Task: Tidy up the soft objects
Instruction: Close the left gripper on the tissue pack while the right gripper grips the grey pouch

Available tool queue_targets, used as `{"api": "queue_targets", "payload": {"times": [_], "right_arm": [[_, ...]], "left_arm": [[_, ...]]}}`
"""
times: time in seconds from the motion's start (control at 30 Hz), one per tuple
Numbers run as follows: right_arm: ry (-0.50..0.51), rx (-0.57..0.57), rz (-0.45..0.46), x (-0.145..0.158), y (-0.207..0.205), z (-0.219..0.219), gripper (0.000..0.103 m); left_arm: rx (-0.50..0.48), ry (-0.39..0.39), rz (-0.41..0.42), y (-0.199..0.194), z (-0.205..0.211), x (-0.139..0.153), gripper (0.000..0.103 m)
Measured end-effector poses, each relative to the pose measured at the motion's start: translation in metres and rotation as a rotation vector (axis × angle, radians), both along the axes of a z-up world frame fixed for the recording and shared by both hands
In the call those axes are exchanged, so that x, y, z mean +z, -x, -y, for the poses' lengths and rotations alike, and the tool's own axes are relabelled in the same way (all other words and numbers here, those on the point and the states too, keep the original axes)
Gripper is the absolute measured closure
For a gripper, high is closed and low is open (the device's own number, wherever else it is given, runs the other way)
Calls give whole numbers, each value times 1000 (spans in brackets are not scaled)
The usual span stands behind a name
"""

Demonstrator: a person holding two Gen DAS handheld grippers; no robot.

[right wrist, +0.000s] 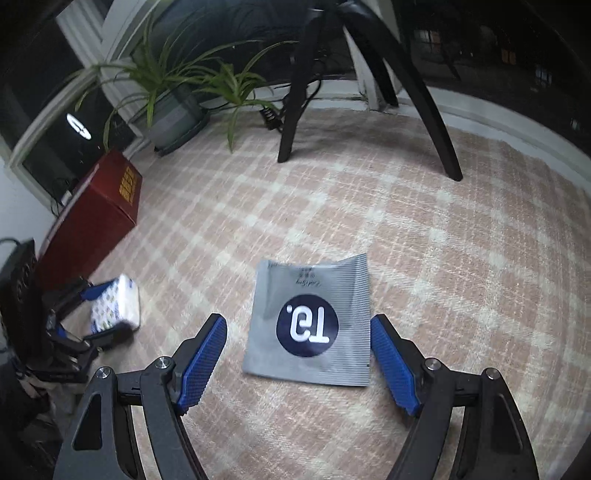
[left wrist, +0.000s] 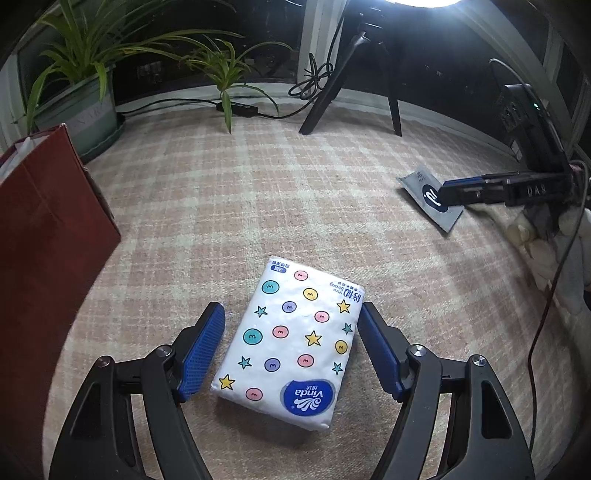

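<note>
A bright round lamp (left wrist: 421, 2) is glaring at the left view's top edge, lighting the pink checked cloth (left wrist: 258, 192). The right view is looking dimmer, slightly blurred. Fisheye edges are bending, darkening.

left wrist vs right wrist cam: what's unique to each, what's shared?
Left wrist only: the bright lamp overhead and the black looped cable.

Right wrist only: gold lettering on the dark red paper bag.

Both: white dotted Vinda tissue pack between the open left gripper, grey T9 foil sachet between the open right gripper, the potted spider plant.
</note>
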State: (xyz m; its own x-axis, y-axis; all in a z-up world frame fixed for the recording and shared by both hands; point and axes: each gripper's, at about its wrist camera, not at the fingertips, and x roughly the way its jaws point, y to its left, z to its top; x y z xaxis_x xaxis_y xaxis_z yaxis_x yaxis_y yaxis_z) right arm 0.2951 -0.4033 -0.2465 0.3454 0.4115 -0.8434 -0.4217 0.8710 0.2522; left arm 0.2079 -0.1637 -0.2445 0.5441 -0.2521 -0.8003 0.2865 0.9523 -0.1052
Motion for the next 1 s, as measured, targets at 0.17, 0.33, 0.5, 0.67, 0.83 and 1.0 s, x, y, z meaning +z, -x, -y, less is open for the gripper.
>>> {"api": "queue_targets", "payload": {"times": [0.17,0.33,0.5,0.67,0.83,1.0], "right_arm": [[142,-60,95,-5,1,-18,21],[246,-78,151,-11,-1,-41,14],[231,-80,150,-10,1,-34,21],[224,-89,157,-6,3,-19,36],[202,-104,160,-6,3,-12,45],[212,-106,175,-6,2,-13,44]], "left_arm": [[6,-40,17,1,5,-2,27],[29,-84,29,1,11,-3,26],[99,-79,28,-3,1,-4,25],[112,-88,29,-5,1,-4,25],[125,-86,32,-4,0,-4,31],[140,-87,36,-4,0,-4,33]]}}
